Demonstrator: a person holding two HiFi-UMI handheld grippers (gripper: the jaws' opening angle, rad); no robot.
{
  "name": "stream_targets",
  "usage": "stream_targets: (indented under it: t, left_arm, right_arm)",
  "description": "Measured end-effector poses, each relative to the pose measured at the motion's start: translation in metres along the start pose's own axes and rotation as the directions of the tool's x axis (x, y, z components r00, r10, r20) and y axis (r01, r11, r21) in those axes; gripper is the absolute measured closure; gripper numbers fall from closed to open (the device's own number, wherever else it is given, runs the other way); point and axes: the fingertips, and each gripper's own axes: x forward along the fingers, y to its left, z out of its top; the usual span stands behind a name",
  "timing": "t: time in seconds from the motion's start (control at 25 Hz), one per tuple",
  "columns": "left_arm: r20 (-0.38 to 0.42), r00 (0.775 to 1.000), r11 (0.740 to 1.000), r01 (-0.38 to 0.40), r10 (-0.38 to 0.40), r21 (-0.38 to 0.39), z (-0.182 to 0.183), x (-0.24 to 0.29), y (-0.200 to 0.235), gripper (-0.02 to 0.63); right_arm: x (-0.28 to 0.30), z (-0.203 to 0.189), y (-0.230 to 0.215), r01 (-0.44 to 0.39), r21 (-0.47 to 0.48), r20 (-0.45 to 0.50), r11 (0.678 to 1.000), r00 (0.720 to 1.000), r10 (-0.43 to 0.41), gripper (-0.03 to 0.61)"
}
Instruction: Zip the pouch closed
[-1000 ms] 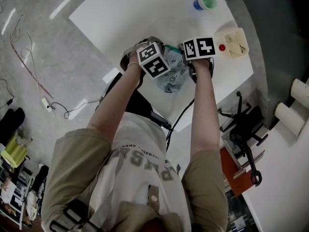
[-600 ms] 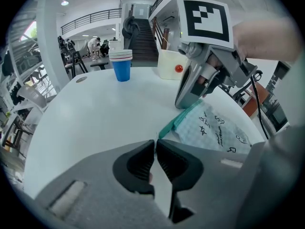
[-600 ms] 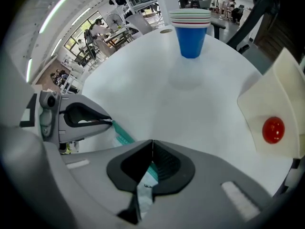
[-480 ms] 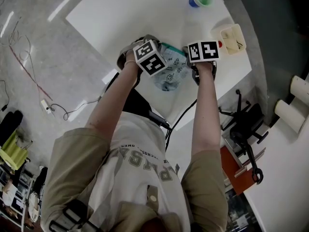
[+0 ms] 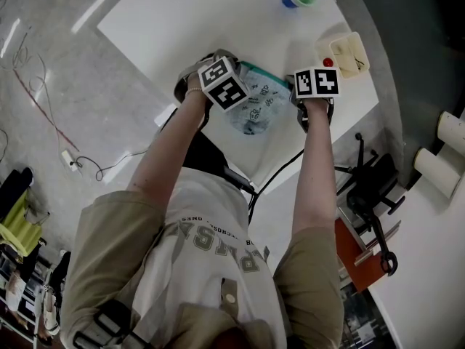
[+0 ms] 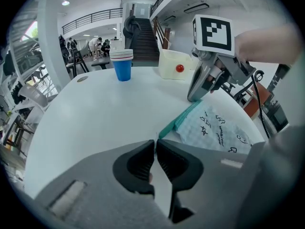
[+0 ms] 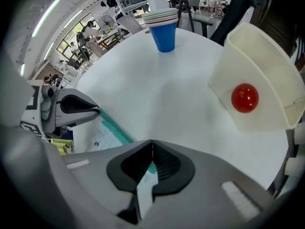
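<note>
Teal along its top edge, pale and printed below: pouch (image 5: 256, 111) flat on white table (image 5: 182, 27), mid-frame in the head view, pinned at both ends.

Clamped by left gripper (image 6: 155, 162) at the strip's left end, jaws pressed almost together on thin fabric. Pinched by right gripper (image 7: 152, 162) at the right end of teal zip strip (image 5: 267, 76), jaws fully together, likely on the slider, though too small to tell. Long axis of the strip from centre toward right of frame, straight from one grip to the other. Probably little travel left; any further pull rightward, away from the left anchor.
</note>
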Motion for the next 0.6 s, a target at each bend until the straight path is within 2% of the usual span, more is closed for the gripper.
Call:
stream_targets:
  t: [0.24,0.6]
  left_arm:
    - [-0.001,1.000,1.000,0.002,-0.002,-0.019,-0.0001,0.0022,0.0024,0.578]
    - [-0.003,1.000,1.000,-0.002,0.002,-0.016,-0.0002,0.0012,0.0016,0.578]
  right_arm:
    - [0.0009,-0.0036,-0.0064,-0.079,0.109,0.074,0.991,0.995,0.071,0.574]
    - [0.0002,-0.0039,-0.0043,-0.067,0.095,0.083,0.993,0.995,0.059,0.572]
